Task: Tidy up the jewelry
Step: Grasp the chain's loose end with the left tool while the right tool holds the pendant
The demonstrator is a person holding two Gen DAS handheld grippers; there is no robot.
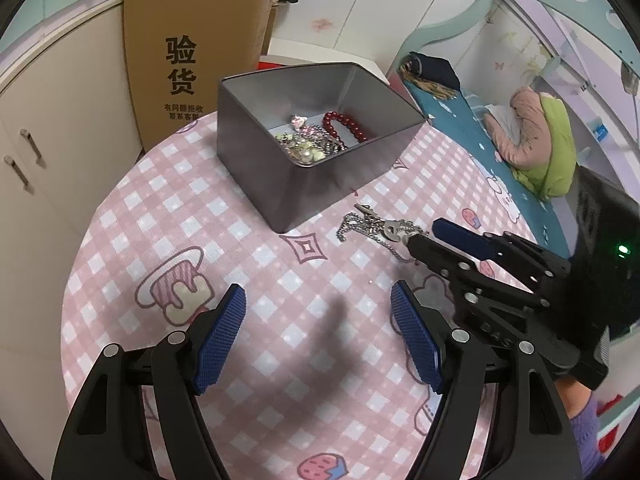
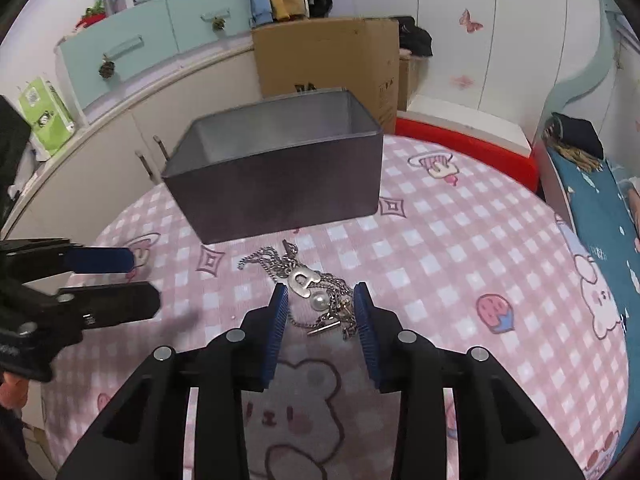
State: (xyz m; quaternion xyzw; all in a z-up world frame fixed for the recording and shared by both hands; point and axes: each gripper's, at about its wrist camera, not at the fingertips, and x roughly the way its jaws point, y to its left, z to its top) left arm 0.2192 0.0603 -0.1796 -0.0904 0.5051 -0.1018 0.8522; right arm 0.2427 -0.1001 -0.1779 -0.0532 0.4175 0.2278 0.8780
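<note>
A silver chain necklace [image 2: 276, 258] with a letter pendant [image 2: 302, 280] and a pearl lies bunched on the pink checked cloth, just in front of a grey metal tin [image 2: 280, 192]. My right gripper [image 2: 321, 294] stands low over it, jaws apart, with the chain between the blue pads and no pad pressing on it. In the left wrist view the right gripper [image 1: 424, 234] reaches the necklace [image 1: 372, 228] from the right. The tin [image 1: 256, 184] holds a red bead bracelet [image 1: 344, 122] and a heap of silver and pearl pieces [image 1: 308, 146]. My left gripper [image 1: 318, 304] hovers open and empty over the cloth.
The round table [image 1: 200, 220] ends close behind the tin. A tall cardboard box [image 1: 192, 52] and cream cabinet doors [image 1: 48, 140] stand beyond it on the left. A bed with a teal sheet [image 1: 520, 184] runs along the right, and a red-edged stool [image 2: 460, 140] sits behind the table.
</note>
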